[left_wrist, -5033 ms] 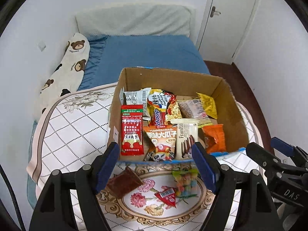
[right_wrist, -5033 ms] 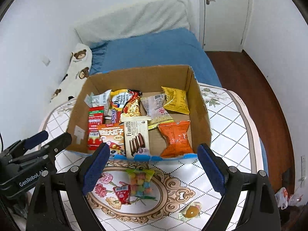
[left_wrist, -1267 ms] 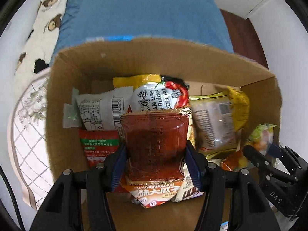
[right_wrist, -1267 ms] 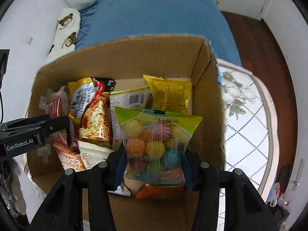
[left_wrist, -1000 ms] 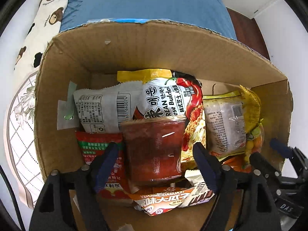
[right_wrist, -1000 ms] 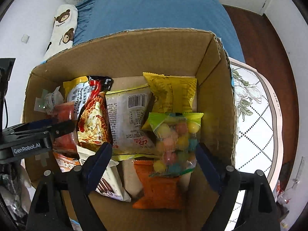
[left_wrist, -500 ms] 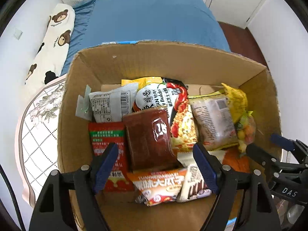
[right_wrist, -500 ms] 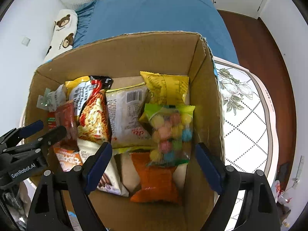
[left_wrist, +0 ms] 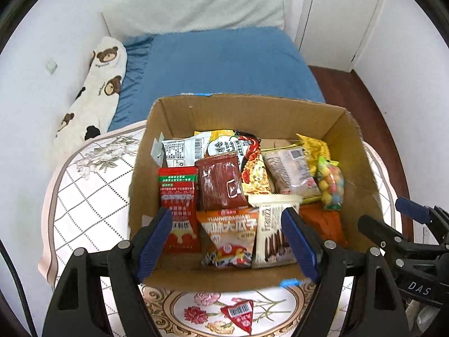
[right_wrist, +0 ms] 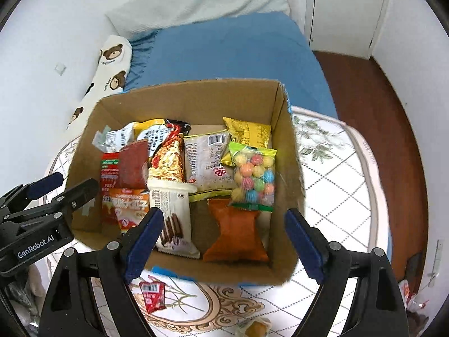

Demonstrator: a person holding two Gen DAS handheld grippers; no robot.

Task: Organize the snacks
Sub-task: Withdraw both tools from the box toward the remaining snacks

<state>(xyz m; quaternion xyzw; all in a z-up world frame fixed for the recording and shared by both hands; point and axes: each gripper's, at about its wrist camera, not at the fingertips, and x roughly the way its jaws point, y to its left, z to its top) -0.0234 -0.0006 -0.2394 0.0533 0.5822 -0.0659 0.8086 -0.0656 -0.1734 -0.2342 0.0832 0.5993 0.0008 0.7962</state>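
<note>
A cardboard box (left_wrist: 252, 109) (right_wrist: 283, 129) on the table holds several snack packs. A dark red-brown pack (left_wrist: 220, 181) (right_wrist: 134, 165) lies on top at the left. A clear bag of coloured candy balls (right_wrist: 252, 177) (left_wrist: 331, 182) lies at the right wall. My left gripper (left_wrist: 227, 241) is open and empty above the box's near edge. My right gripper (right_wrist: 224, 241) is open and empty too. A small red packet (left_wrist: 238, 311) (right_wrist: 153, 295) lies on the table in front of the box. A small orange wrapped candy (right_wrist: 255, 330) lies nearer the table's front.
The table has a white cloth with a flower pattern (left_wrist: 92, 185). A bed with a blue sheet (left_wrist: 224, 61) and a bear-print pillow (left_wrist: 95, 98) stands behind it. A white door (left_wrist: 336, 14) and brown floor (right_wrist: 364, 95) are at the right.
Both grippers opened and let the red-brown pack and the candy bag drop into the box. Both then drew back and up from the box.
</note>
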